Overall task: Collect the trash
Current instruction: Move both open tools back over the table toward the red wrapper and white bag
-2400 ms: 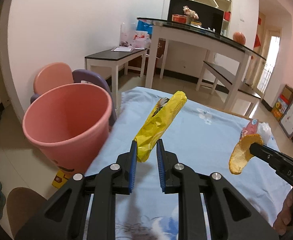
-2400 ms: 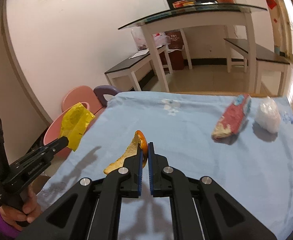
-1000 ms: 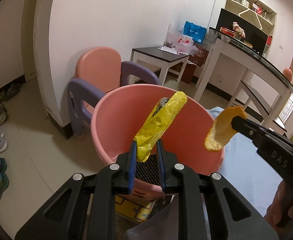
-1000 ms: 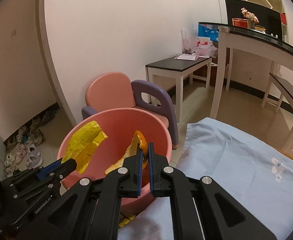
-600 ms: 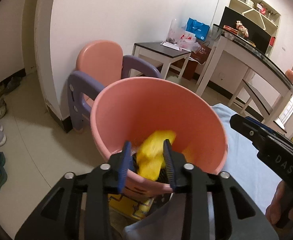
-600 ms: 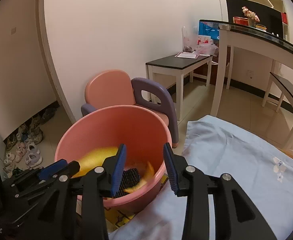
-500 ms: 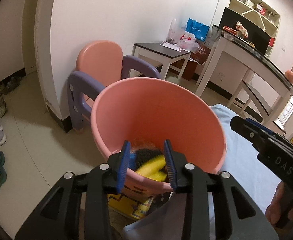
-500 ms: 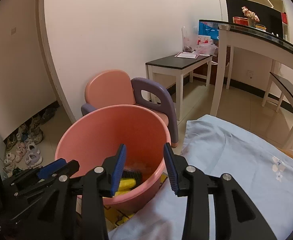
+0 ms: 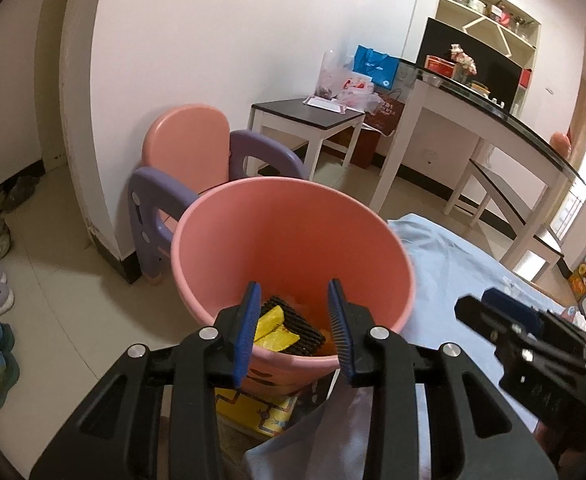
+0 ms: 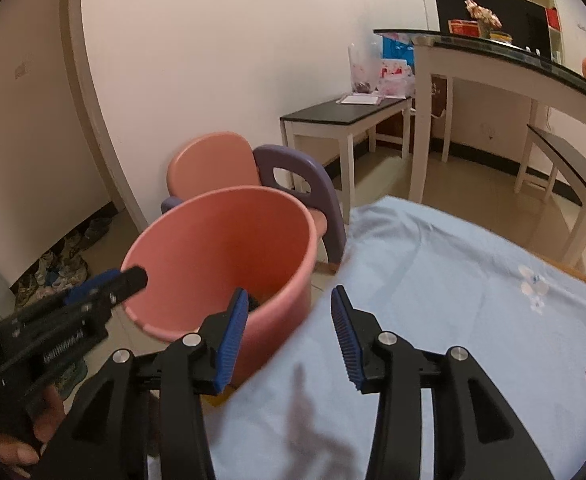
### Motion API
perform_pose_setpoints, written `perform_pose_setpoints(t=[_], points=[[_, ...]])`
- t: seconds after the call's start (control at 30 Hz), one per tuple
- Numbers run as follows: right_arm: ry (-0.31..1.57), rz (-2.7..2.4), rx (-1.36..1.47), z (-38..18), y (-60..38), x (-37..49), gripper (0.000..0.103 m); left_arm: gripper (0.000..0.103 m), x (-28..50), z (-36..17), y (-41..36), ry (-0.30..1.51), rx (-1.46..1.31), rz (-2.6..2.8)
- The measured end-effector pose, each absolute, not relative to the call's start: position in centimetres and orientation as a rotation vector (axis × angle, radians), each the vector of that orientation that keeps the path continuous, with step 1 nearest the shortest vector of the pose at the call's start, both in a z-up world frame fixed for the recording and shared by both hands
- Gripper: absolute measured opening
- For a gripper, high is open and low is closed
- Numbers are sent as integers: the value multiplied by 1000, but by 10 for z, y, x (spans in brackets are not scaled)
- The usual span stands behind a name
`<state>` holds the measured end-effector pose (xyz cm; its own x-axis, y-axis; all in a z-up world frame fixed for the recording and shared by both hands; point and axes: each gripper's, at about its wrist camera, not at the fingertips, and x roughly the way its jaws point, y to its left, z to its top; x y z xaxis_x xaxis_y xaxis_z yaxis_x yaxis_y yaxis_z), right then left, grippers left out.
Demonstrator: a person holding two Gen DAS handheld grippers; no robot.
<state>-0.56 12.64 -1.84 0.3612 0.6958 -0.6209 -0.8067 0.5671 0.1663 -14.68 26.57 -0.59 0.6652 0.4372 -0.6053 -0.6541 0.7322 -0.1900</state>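
A: Where's the trash?
B: The yellow wrapper (image 9: 272, 329) lies at the bottom of the pink bin (image 9: 293, 216), half hidden by its near wall.
A: The grippers?
B: The left gripper (image 9: 295, 322) is spread, empty. The right gripper (image 10: 289, 330) has just been opening, empty, above the blue cloth's (image 10: 453, 280) edge.

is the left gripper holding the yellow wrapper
No, the left gripper is open and empty; the yellow wrapper lies inside the pink bucket.

White walls (image 9: 213, 40), beige tiled floor (image 9: 53, 280); pink-purple child chair (image 9: 189, 148) against wall, dark-topped side table (image 9: 309, 112), glass-topped table (image 10: 513, 56), shelving (image 9: 489, 4).
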Motion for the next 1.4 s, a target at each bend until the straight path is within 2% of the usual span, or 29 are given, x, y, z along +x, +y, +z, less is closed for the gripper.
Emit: perform_pose_setpoints(t=[0.63, 1.1, 1.4], points=[[715, 859, -170, -18, 32, -5, 43, 35, -134, 18, 214, 536, -364, 571], [766, 627, -51, -25, -85, 33, 43, 35, -68, 13, 141, 592, -302, 383], [756, 538, 12, -22, -130, 52, 47, 35, -37, 12, 94, 615, -237, 250]])
